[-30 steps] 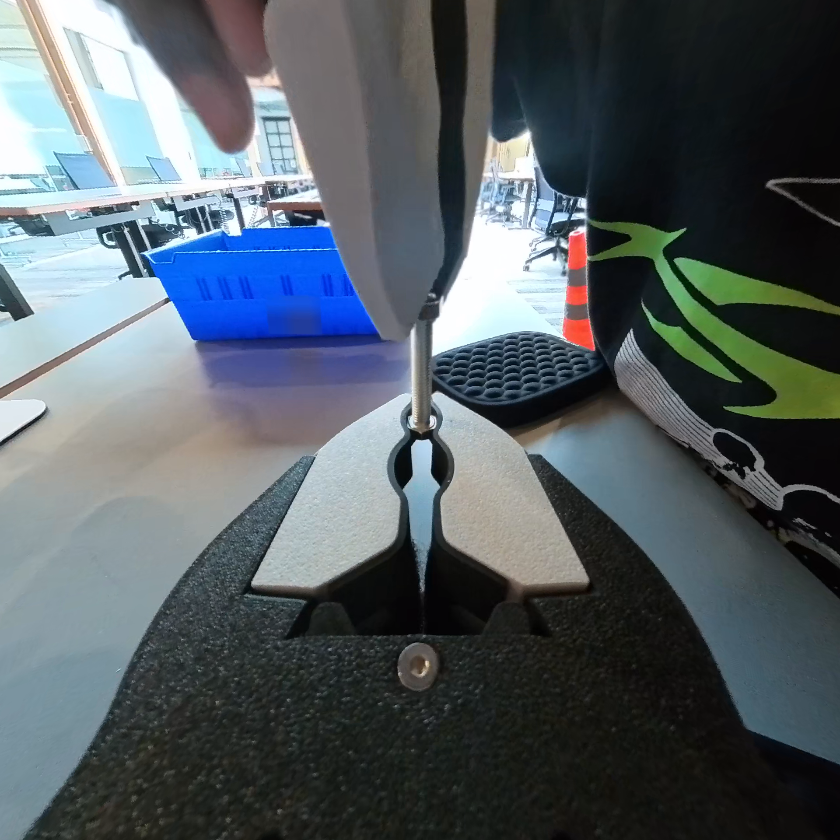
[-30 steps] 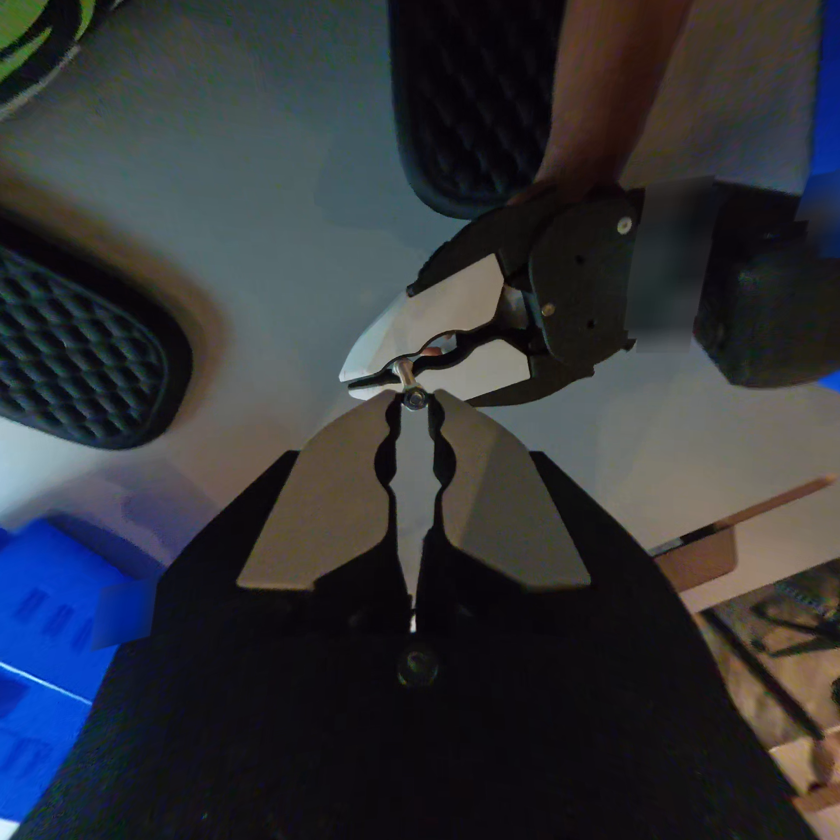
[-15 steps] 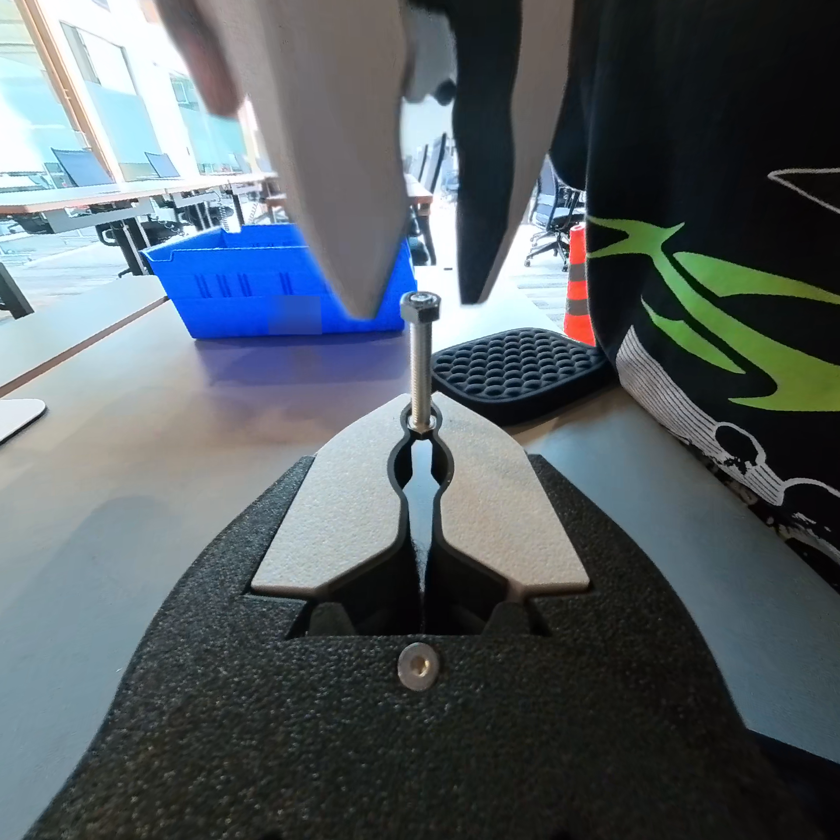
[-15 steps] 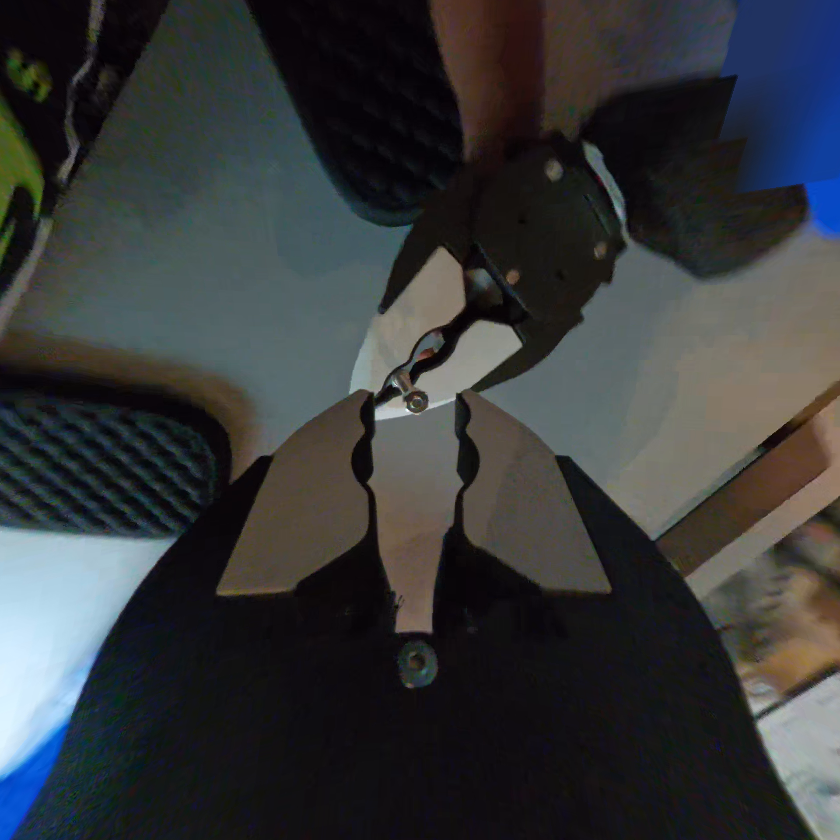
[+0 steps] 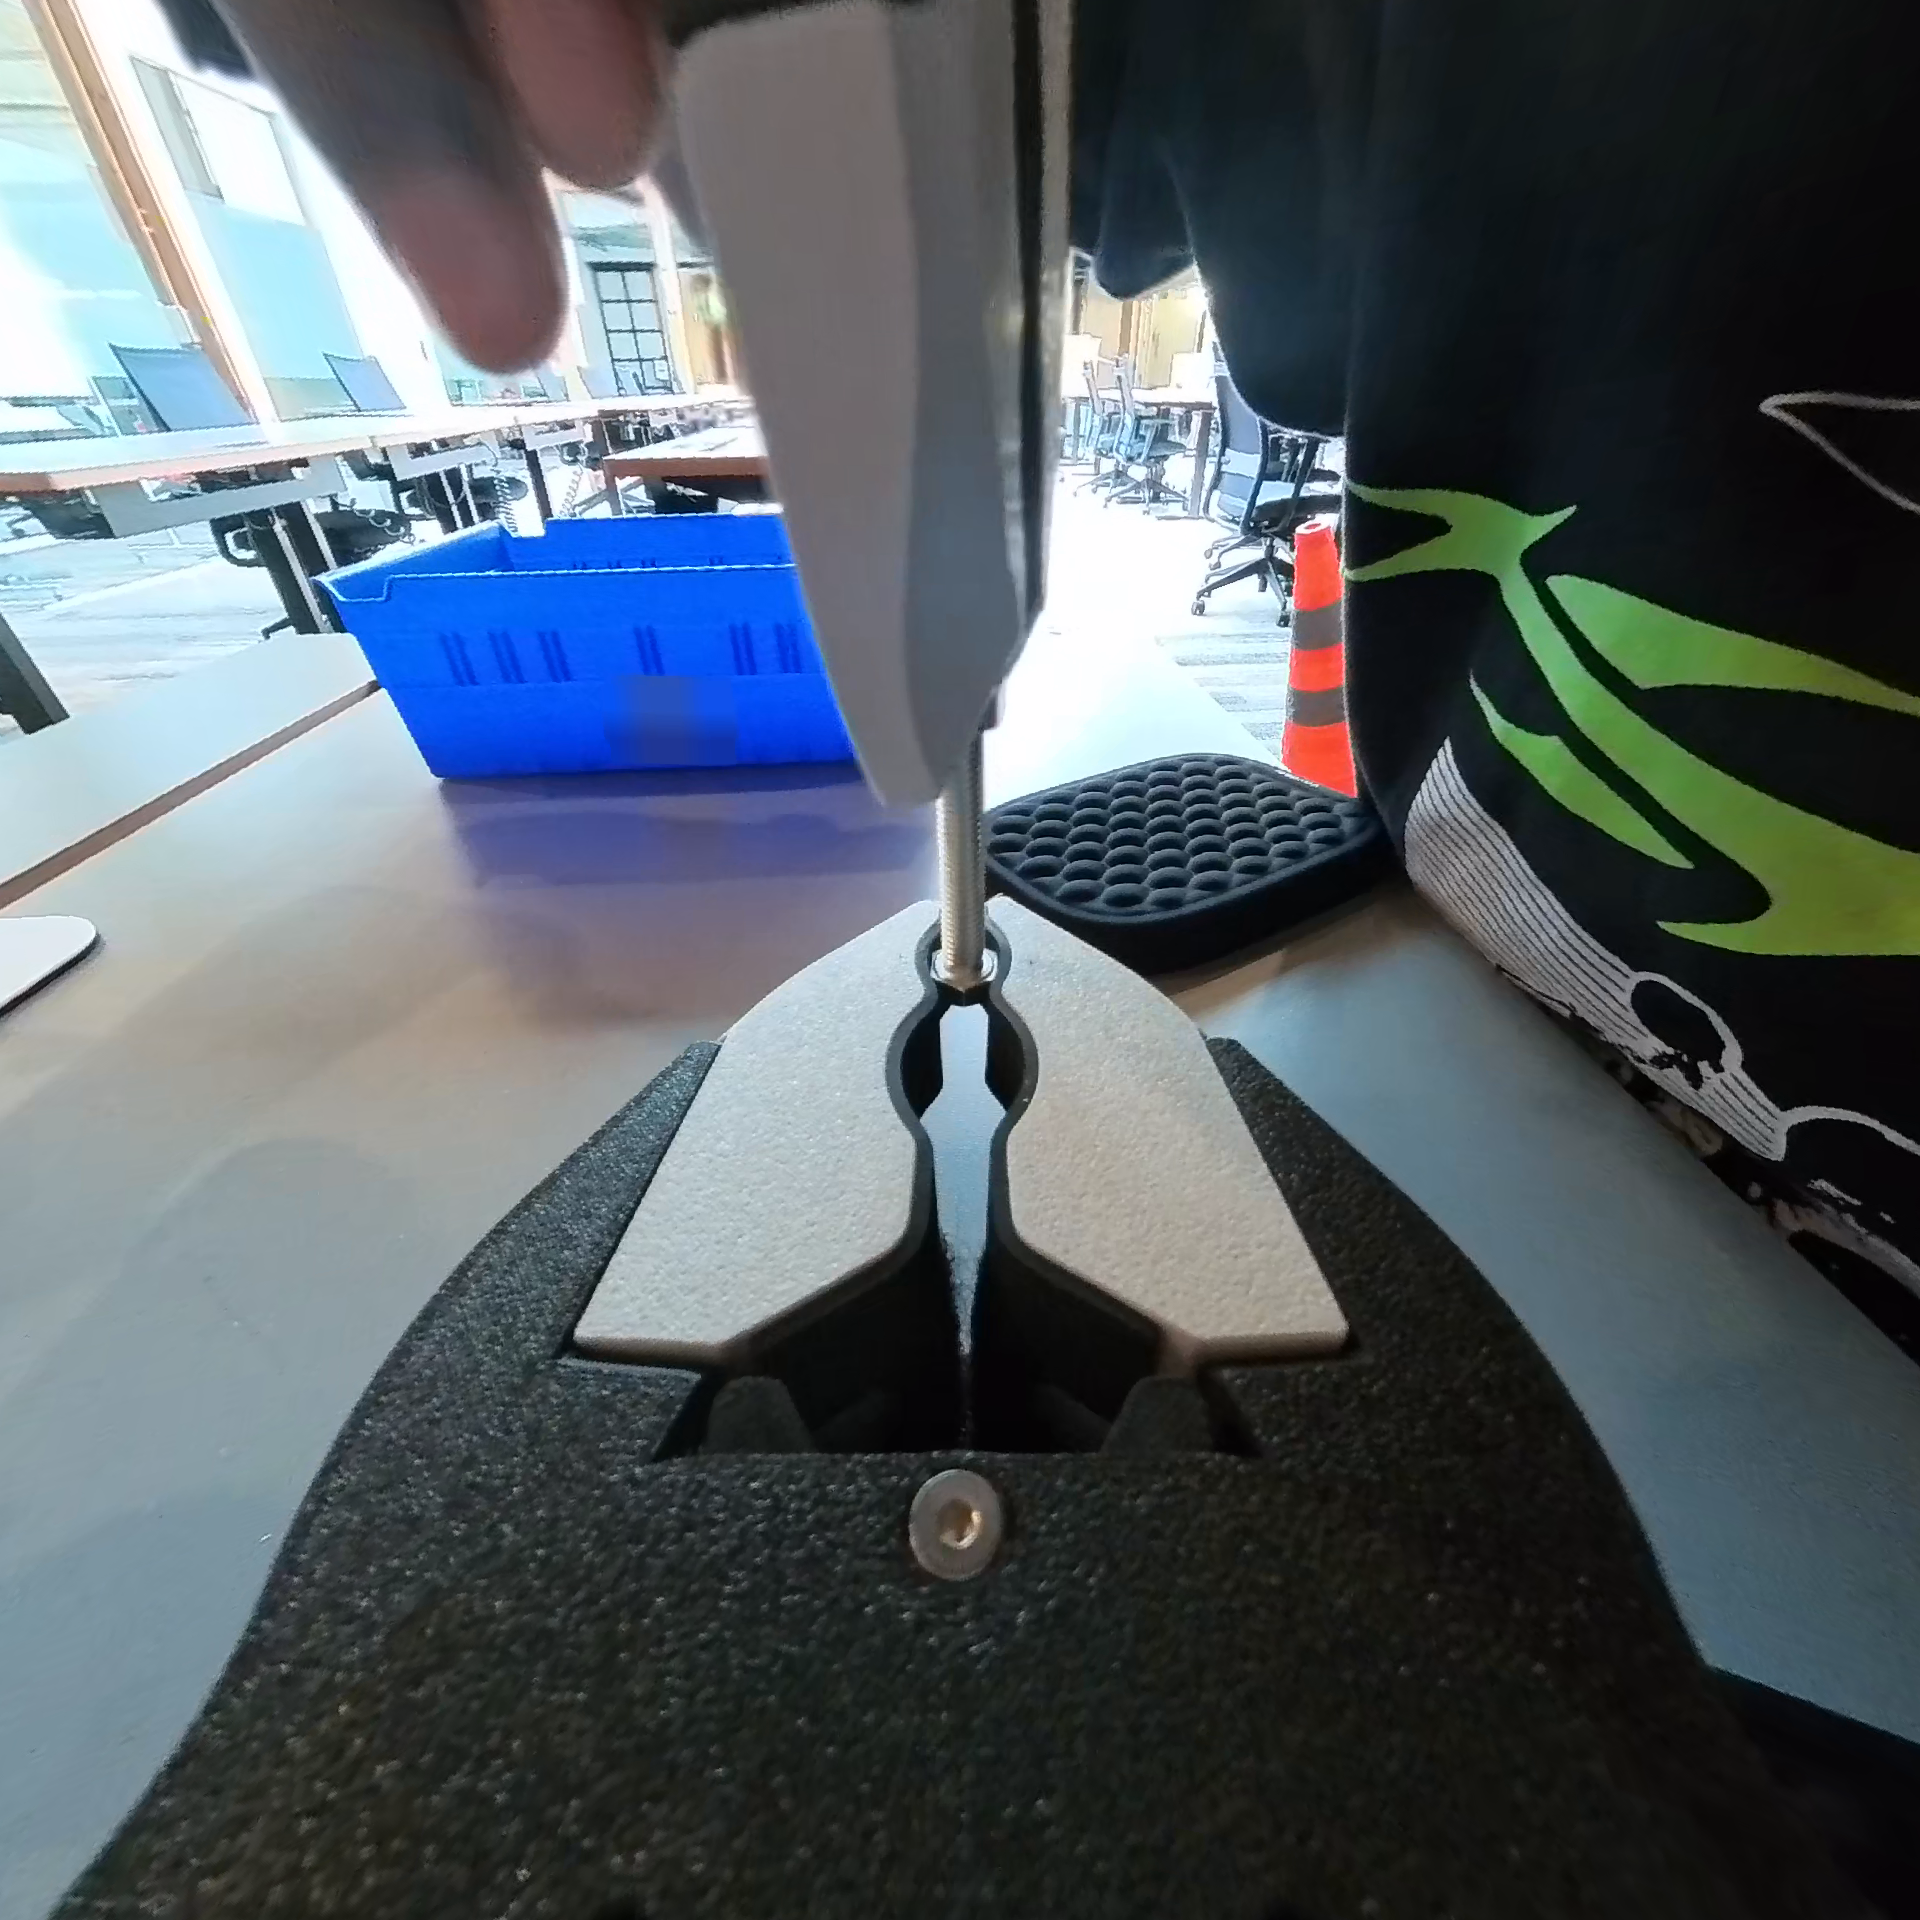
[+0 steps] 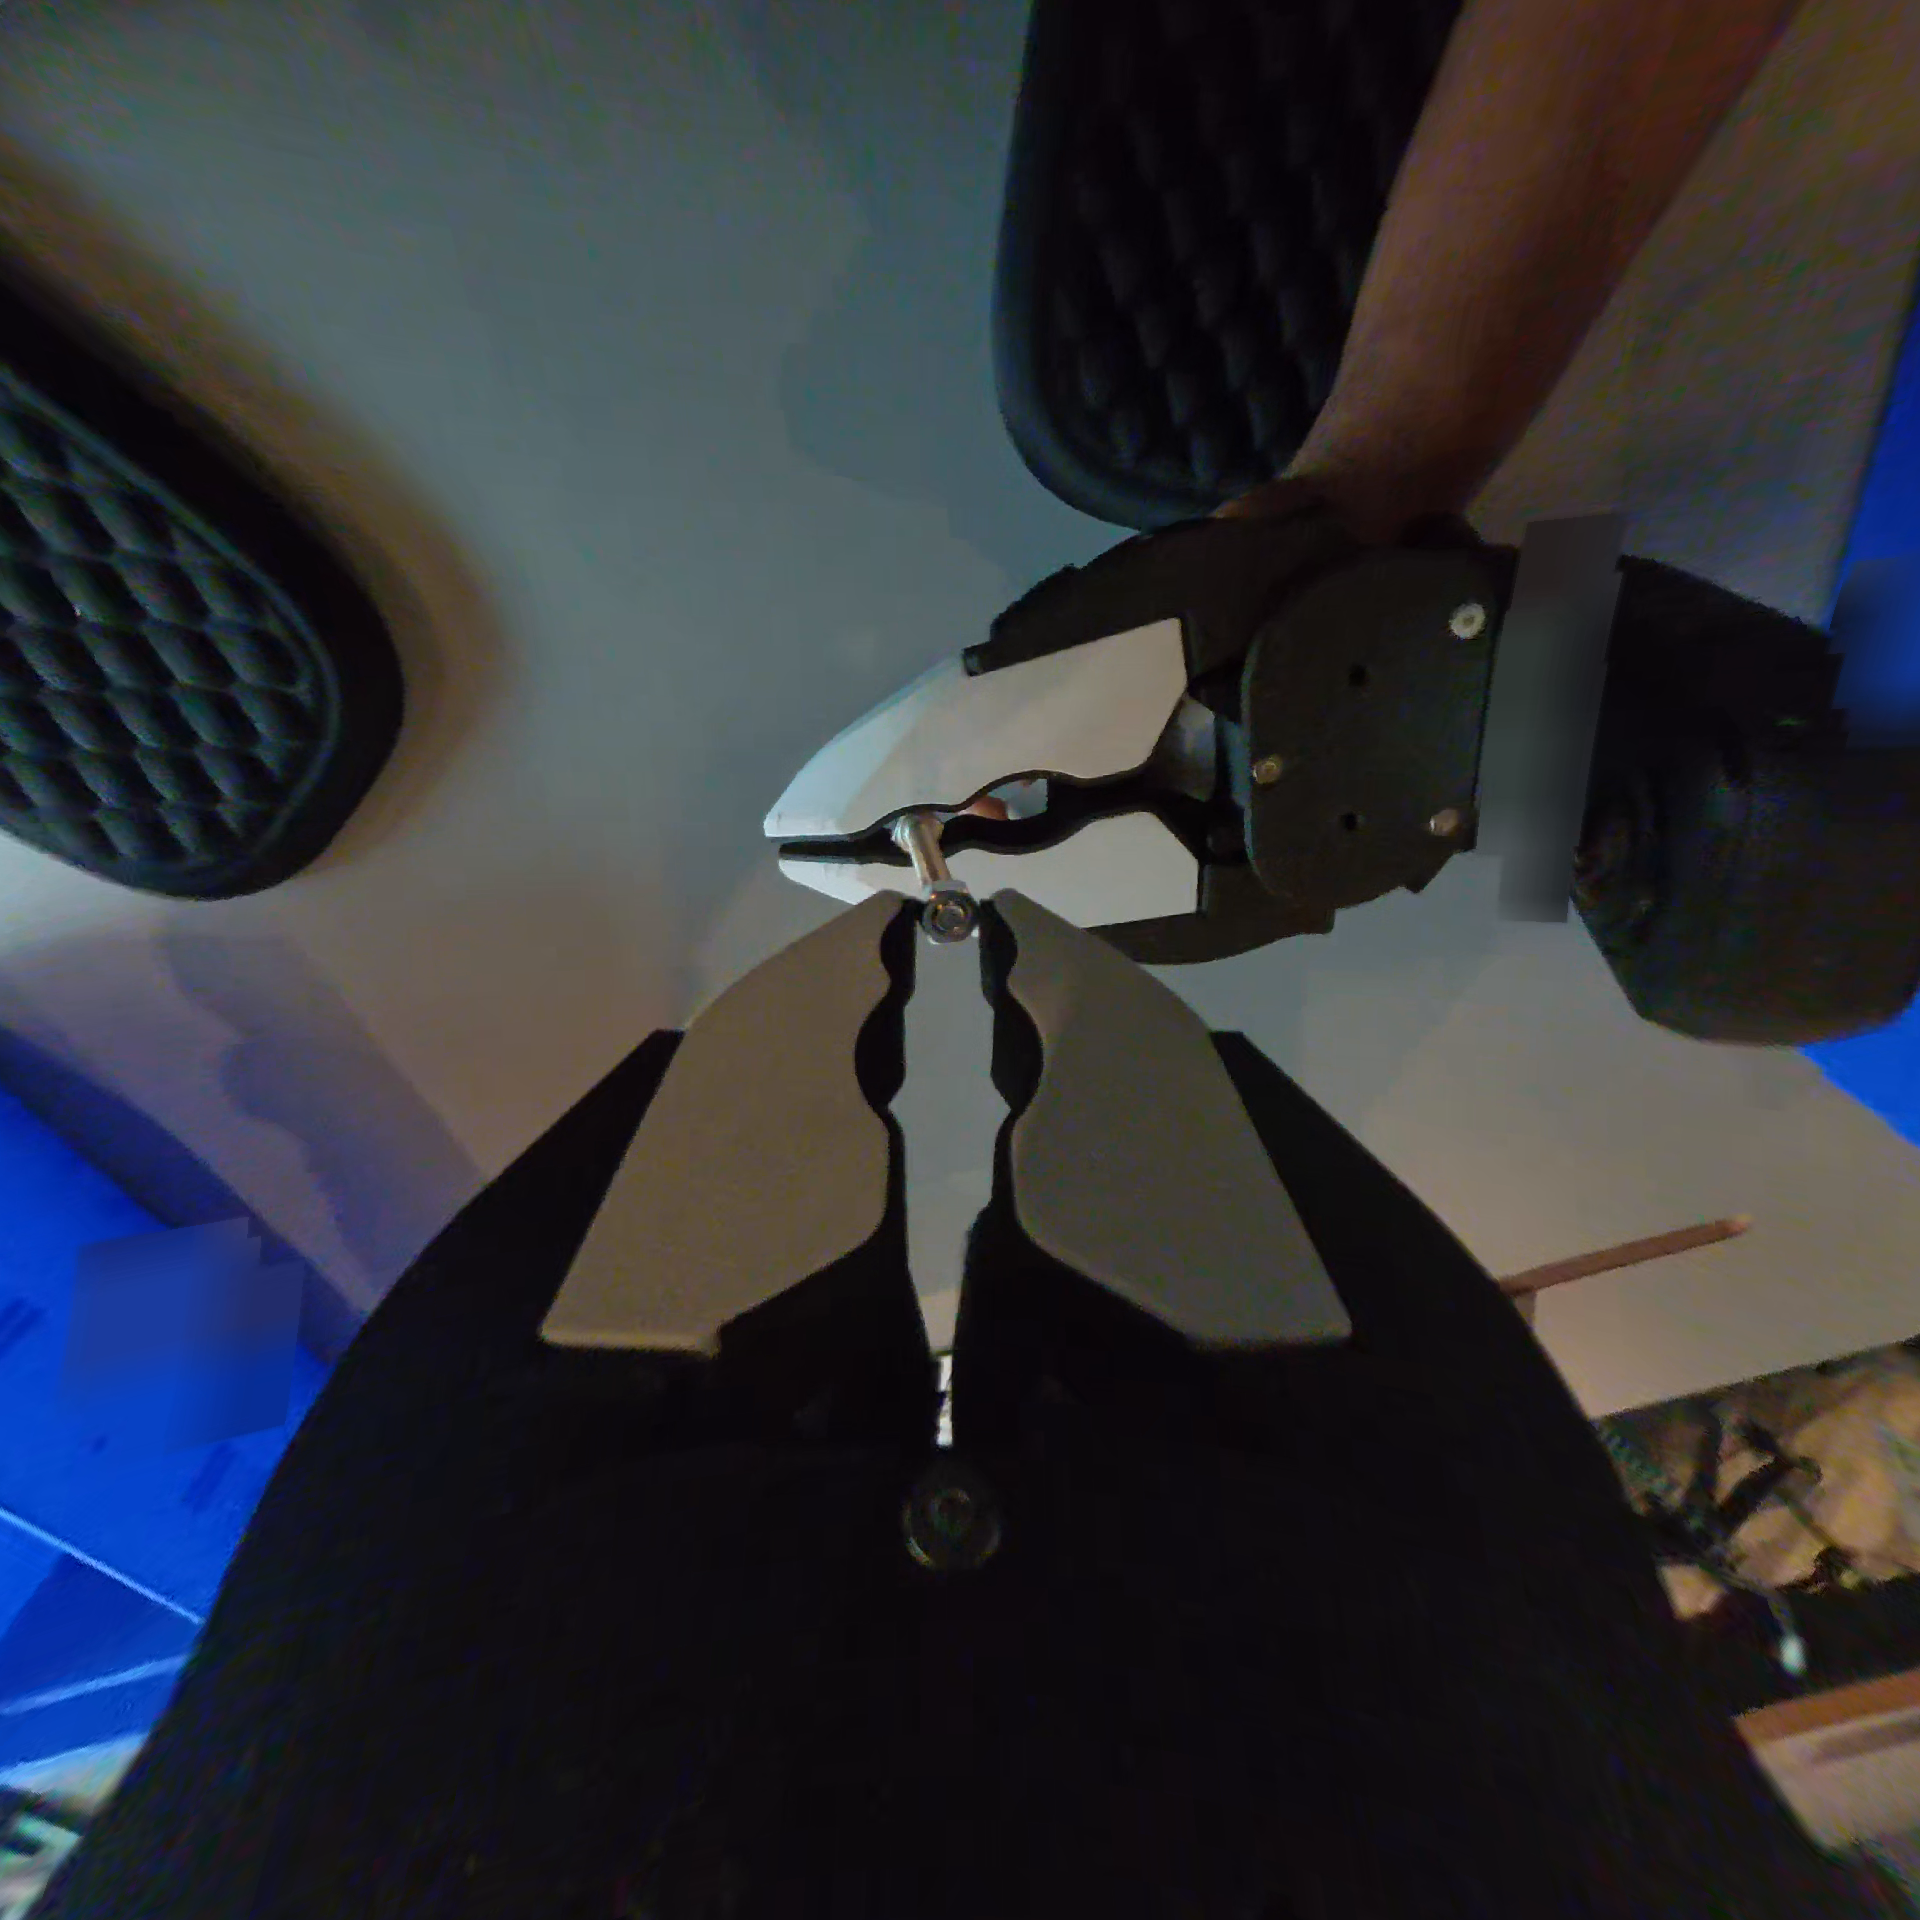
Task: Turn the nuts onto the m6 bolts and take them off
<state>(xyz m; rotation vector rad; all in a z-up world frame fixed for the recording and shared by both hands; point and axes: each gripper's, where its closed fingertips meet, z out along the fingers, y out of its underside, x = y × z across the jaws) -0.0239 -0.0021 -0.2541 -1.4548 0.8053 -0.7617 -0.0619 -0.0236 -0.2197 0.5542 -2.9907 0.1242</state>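
My left gripper (image 5: 961,935) is shut on a silver M6 bolt (image 5: 961,852) and holds it upright by its lower end, above the grey table (image 5: 260,1039). My right gripper (image 6: 948,914) comes down from above. Its pads are pressed on the hex nut (image 6: 948,916) at the bolt's top end. In the left wrist view the right gripper's grey fingers (image 5: 894,520) cover the nut and the top of the bolt. In the right wrist view the left gripper (image 6: 805,847) lies on its side with the bolt shank (image 6: 920,847) sticking out of its jaw notch.
A blue bin (image 5: 603,665) stands at the back of the table. A black honeycomb mat (image 5: 1174,842) lies just behind the bolt, and a second mat (image 6: 156,675) lies to one side. A person in a black and green shirt (image 5: 1610,727) stands close on the right. An orange cone (image 5: 1314,665) stands behind. One gripper's finger ends stand about 5 cm off the other's.
Half a second ago my right gripper had opened, lifted off the nut and turned. It has now come back down and shut on the nut again. The left gripper and bolt stayed still.
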